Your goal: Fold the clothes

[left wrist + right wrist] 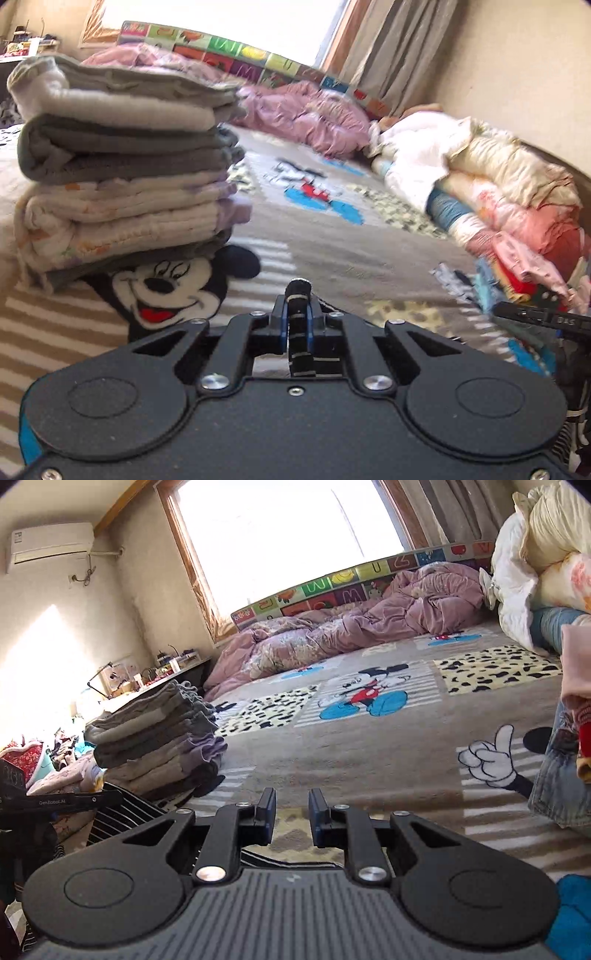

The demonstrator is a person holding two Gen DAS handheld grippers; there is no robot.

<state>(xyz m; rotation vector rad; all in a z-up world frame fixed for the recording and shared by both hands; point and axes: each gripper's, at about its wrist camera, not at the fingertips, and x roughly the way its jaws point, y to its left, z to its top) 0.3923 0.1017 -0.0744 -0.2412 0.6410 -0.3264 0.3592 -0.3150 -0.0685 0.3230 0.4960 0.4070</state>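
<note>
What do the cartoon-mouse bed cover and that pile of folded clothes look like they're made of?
Bed cover: looks like a plush, fleecy fabric, matt; its surface appears fuzzy and the printed mouse has soft edges.

Pile of folded clothes: soft knit or woven cloth, probably cotton, though that is a guess; the grey layers look thick and slightly ribbed, the pale ones thin and crinkled. Motion blur hides finer weave.

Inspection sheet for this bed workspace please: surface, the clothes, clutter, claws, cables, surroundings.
Surface: cartoon-print blanket covers the bed, its middle bare.
Job's things: folded stack standing neat; unfolded pile against the wall; dark striped garment pinched at one end.
Clutter: purple quilt bunched under the window; crowded desk beyond the stack.
Claws: left claw shut on the striped garment; right claw open, nothing between its pads.
Cables: cord hanging below the air conditioner.
Surroundings: bright window, curtain.
</note>
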